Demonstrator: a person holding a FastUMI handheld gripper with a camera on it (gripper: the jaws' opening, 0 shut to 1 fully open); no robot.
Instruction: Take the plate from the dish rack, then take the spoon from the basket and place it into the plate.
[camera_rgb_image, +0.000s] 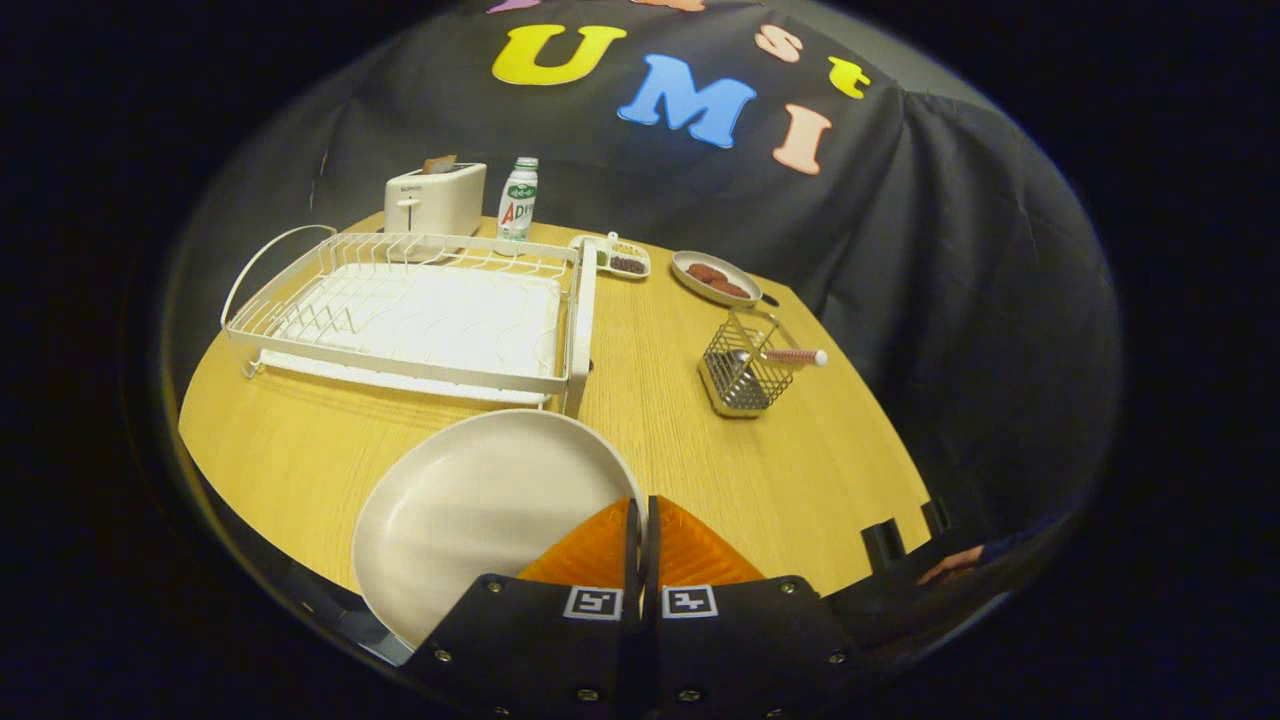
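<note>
A large cream plate (470, 510) is held by its right rim, and my gripper (641, 512) is shut on that rim with both fingers pressed together around it. The plate sits low over the near part of the wooden table (300, 440), just in front of the white dish rack (420, 315), whose slots hold nothing. Beyond the fingers to the right stands a small wire basket (742, 368). A spoon with a pinkish handle (790, 356) leans out of it toward the right.
A white toaster (435, 200) and a small bottle (518, 198) stand behind the rack. A small divided dish (622, 260) and an oval dish of brown food (715, 277) lie at the far side. A hand (950, 566) rests at the table's near right edge.
</note>
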